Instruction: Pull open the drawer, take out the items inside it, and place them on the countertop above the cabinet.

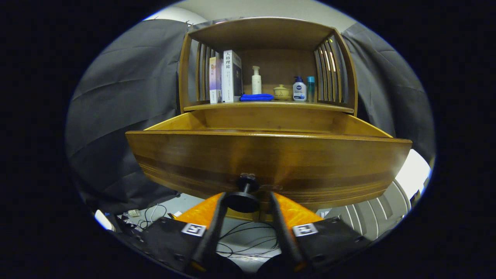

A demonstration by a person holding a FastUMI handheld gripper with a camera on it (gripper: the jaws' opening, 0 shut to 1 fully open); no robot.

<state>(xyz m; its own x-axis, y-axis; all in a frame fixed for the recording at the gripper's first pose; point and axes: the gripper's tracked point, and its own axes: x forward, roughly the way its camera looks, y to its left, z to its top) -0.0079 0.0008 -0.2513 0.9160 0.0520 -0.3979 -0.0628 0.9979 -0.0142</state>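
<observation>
A wooden cabinet [267, 62] stands against the booth's dark cloth, its drawer [267, 159] pulled well out toward the camera; the tall drawer front hides the floor of the drawer, so whatever lies inside cannot be made out; on the countertop [267, 104] above sit two books [226, 77], a folded blue cloth [256, 97], a white pump bottle [256, 80], a small lidded bowl [281, 92] and two more bottles, their details too small to tell; the gripper [246, 195] points level at the drawer front, its two fingers [211, 228] spread either side of the black knob [243, 199], neither clearly pressing it.
</observation>
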